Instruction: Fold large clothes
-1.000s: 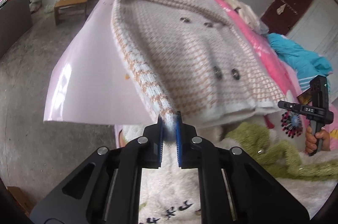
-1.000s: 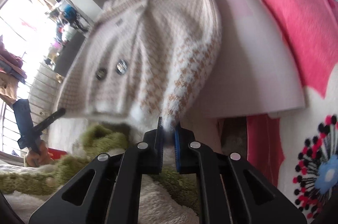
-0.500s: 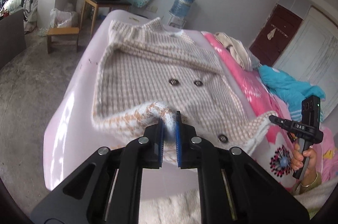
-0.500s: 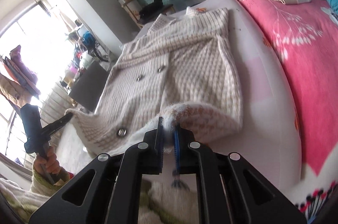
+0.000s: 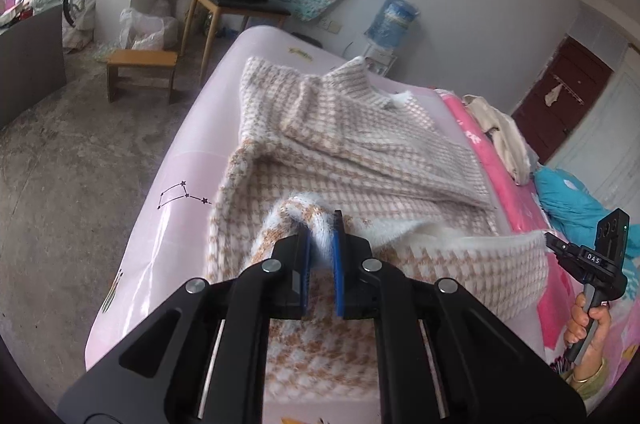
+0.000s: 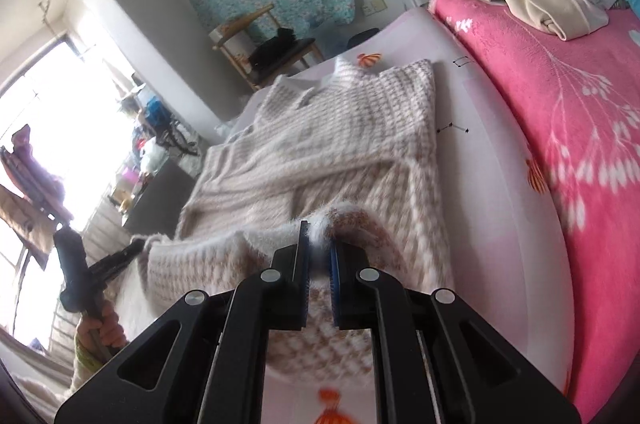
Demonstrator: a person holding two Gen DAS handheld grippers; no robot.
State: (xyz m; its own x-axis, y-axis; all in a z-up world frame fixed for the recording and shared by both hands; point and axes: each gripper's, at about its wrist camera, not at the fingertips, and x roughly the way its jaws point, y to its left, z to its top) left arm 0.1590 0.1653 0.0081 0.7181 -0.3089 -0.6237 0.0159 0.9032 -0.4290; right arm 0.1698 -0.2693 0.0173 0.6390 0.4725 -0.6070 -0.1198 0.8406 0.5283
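Both grippers, left (image 5: 321, 238) and right (image 6: 317, 244), clamped on sweater hem (image 5: 460, 252).

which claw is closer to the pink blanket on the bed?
Right. The right claw grips the coat hem on the side next to the pink blanket; the left claw holds the hem on the floor side, farther away.

Left gripper (image 5: 320, 244) and right gripper (image 6: 316, 248), each hand-held, fingers apparently clamped tight on fuzzy fabric, level side by side.
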